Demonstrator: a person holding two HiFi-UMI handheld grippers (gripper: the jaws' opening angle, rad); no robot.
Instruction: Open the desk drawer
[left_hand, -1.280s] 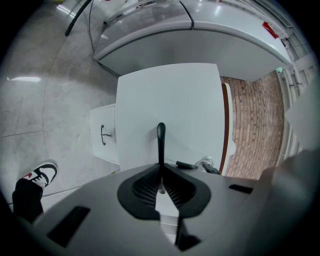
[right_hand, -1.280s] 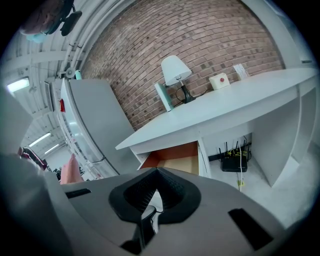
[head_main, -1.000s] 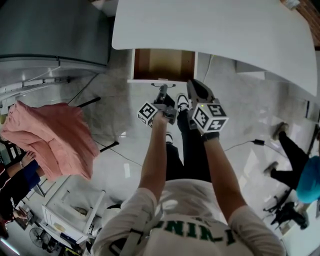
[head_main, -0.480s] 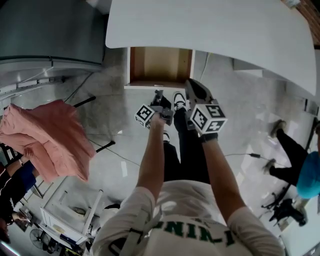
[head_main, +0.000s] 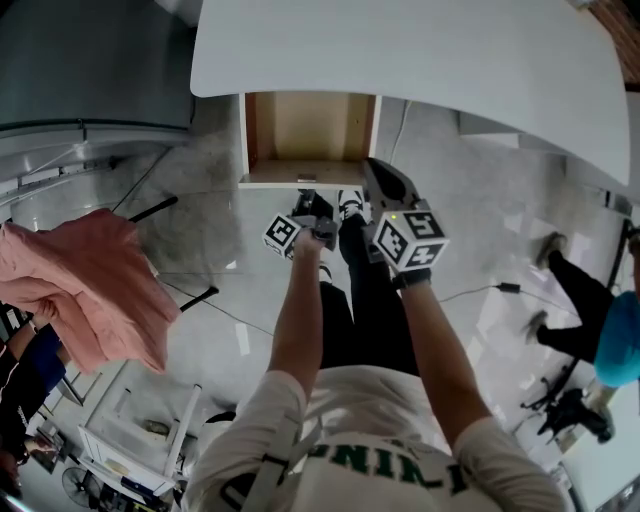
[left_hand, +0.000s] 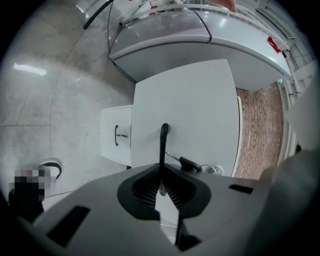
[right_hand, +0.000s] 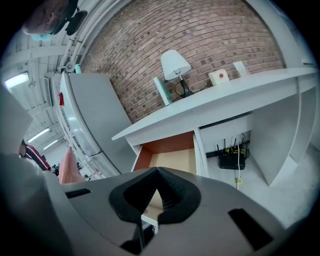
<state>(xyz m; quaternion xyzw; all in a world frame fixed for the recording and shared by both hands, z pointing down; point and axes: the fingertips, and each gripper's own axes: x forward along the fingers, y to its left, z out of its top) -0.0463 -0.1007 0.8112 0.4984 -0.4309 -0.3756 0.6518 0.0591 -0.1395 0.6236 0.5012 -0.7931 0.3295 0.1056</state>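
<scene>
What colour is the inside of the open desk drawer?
The drawer is light tan inside, with orange-brown walls; clearest in the right gripper view.

desk (head_main: 420, 60): white | drawer (head_main: 306, 125): tan wood inside | cloth (head_main: 90, 290): pink | wall (right_hand: 210, 35): red brick | lamp (right_hand: 175, 64): white shade

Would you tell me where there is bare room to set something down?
The open drawer has a bare wooden floor between its walls; the desk top is bare in front. The lamp and small box crowd its back.
</scene>
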